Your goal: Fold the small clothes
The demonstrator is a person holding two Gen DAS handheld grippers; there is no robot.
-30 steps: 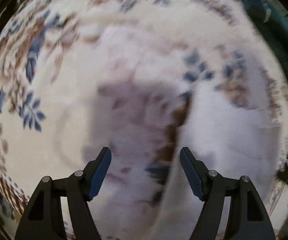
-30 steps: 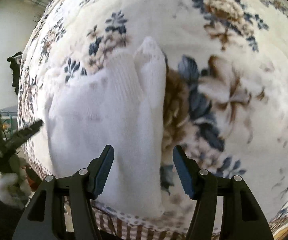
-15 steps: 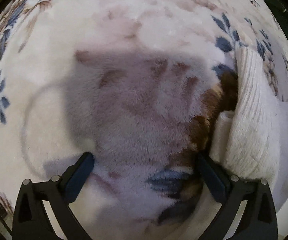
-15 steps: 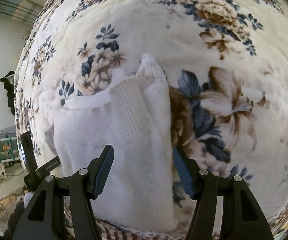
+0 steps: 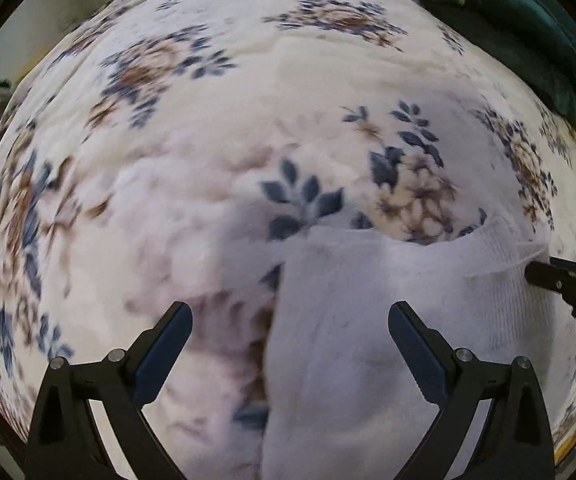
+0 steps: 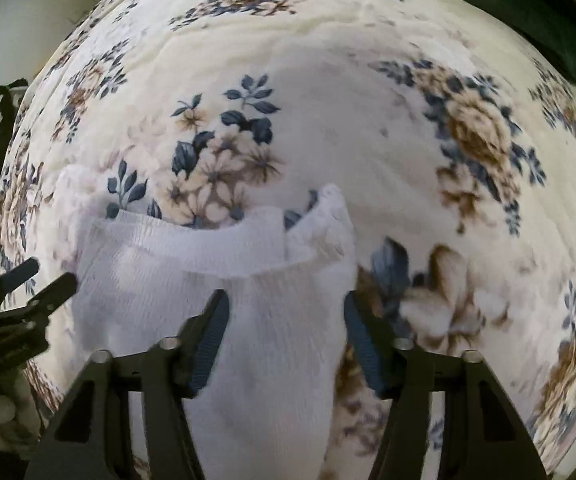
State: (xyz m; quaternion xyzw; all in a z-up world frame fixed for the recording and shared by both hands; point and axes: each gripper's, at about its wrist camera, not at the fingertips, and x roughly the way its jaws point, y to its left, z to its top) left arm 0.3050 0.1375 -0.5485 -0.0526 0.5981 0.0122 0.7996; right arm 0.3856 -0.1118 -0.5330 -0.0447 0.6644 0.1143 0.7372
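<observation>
A cream blanket [image 6: 327, 80] with blue and brown flowers fills both views, a dark green cloth [image 5: 527, 20] at its far edge. The white sock [image 6: 272, 320] lies flat on it. My left gripper [image 5: 289, 340] hangs over the sock's edge, fingers spread wide. My right gripper [image 6: 286, 320] has just been closing, the sock between its fingers.

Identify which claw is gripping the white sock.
The right claw: its jaws have just been closing onto the white sock; the left claw has just been opening, holding nothing.
</observation>
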